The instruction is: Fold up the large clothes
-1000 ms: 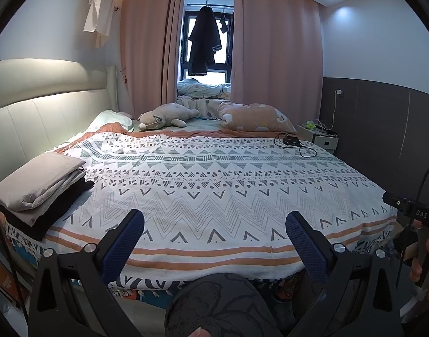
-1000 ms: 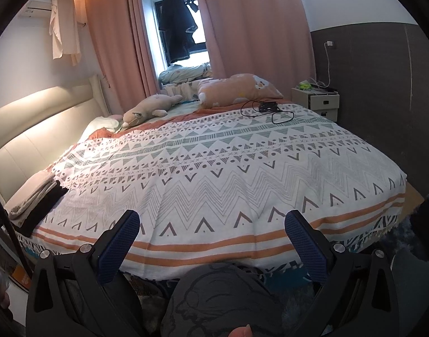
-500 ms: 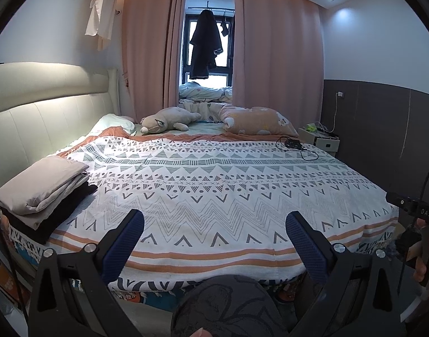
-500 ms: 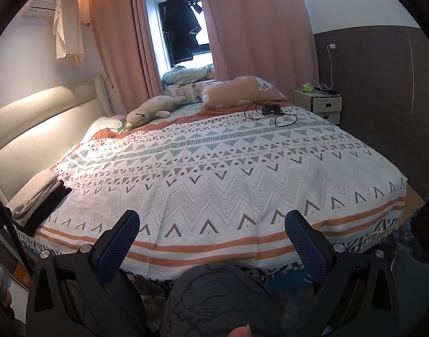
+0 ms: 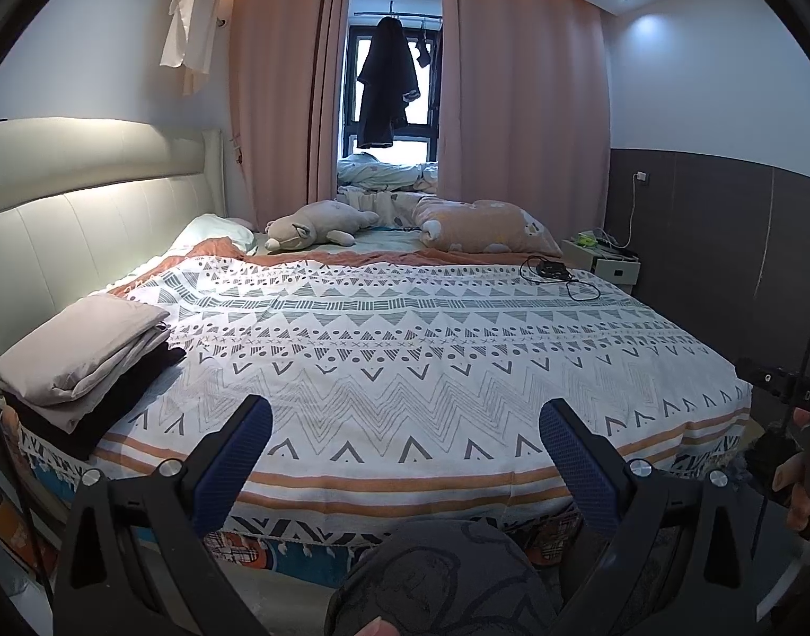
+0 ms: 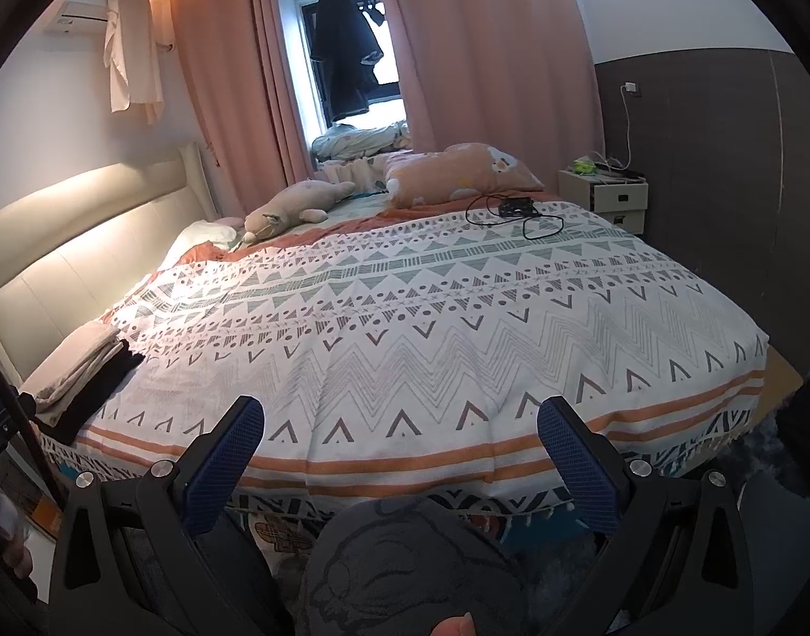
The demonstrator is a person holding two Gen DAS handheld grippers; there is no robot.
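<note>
Left wrist view shows the left gripper (image 5: 405,440) with its blue-padded jaws spread wide and nothing between them, hovering off the near edge of a wide bed dressed in a white woven bedspread with grey zigzag and triangle bands and orange stripes (image 5: 405,350). Right wrist view shows the right gripper (image 6: 399,437) equally wide and empty over the same near edge. No large garment lies spread out for folding; the only clothes on the bed are a folded stack of beige cloth on black cloth (image 5: 81,365), at about nine o'clock from the left gripper, by the cream padded headboard (image 5: 87,212). A dark jacket hanging in the window (image 5: 386,85) sits at twelve o'clock, well apart from both tools, and a black cable with a small box (image 5: 556,273) lies near one o'clock. Judging by its creases and soft rounded edges, such cloth is light, limp and easily dragged out of shape, so any piece is best pinched at two corners or along a hem, one gripper on each side, lifting evenly; a single grab at the middle would probably bunch it.
</note>
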